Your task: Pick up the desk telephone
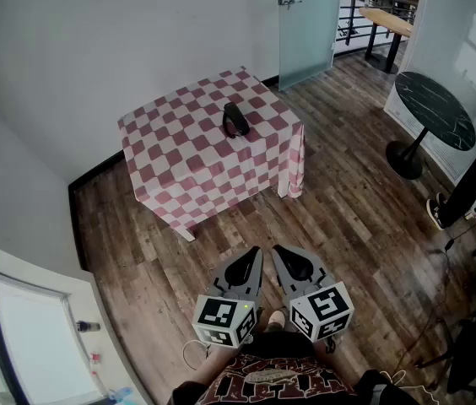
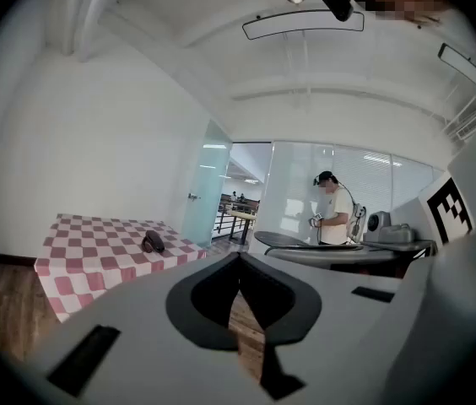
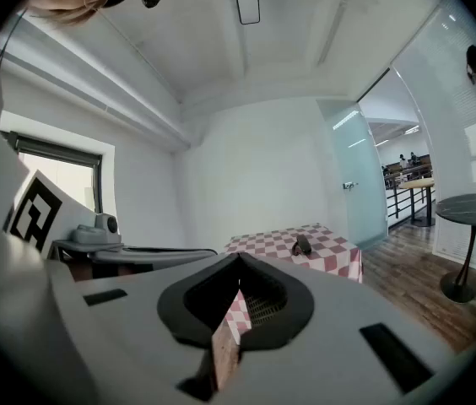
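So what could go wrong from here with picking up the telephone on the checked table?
1. The left claw and the right claw are both shut and far from the telephone. Arriving shut could shove it rather than grip it.
2. The checked tablecloth hangs loose over the edges, so a dragging claw might pull it and shift the telephone.

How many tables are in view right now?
3: the checkered-cloth table in the middle, with the telephone on it; the round black table at the right; a wooden table past the glass door. More may be hidden.
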The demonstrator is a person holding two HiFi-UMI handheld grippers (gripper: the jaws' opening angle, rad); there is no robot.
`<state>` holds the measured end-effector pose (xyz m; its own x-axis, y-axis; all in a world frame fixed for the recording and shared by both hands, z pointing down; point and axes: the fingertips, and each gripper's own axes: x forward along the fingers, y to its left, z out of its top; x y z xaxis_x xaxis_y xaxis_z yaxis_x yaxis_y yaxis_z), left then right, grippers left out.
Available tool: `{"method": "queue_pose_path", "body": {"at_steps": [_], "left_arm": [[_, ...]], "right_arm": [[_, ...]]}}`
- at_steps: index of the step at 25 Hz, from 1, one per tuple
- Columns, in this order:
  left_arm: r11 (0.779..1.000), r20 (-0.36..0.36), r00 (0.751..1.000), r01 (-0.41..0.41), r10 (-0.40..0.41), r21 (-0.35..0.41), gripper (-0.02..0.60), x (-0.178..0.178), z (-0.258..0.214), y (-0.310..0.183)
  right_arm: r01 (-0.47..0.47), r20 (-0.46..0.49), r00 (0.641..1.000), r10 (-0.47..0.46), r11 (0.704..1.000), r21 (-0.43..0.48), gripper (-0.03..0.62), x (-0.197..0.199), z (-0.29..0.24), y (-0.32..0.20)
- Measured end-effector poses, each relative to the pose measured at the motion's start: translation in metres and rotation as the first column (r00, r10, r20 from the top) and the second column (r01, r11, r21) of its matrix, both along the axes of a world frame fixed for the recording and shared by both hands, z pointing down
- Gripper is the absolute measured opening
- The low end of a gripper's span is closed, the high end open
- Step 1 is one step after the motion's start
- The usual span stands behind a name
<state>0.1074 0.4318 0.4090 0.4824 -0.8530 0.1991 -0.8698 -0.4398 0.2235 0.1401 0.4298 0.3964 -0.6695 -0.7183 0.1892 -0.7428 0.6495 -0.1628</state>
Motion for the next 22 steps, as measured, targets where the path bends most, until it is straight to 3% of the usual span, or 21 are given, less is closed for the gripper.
{"method": "queue_pose_path", "body": {"at_steps": [10,16,22], "left_arm": [[0.999,0.011,0.999,0.035,-0.035,0.013,0.008,0.022,0.002,0.001],[0.996,0.056,0.994,0.092,-0.091,0.000,0.008,0.011,0.009,0.003],[0.994,0.033,0.994,0.104,-0.104,-0.013,0.008,0.005,0.013,-0.003]], "right_arm": [[0.046,0.022,0.999,-0.046,0.999,-0.001,0.020,0.019,0.006,0.003],[0.122,-0.011,0.992,-0.122,0.992,-0.035,0.020,0.015,0.022,0.003],[0.174,-0.005,0.985,-0.175,0.984,-0.047,0.020,0.003,0.022,-0.005]]}}
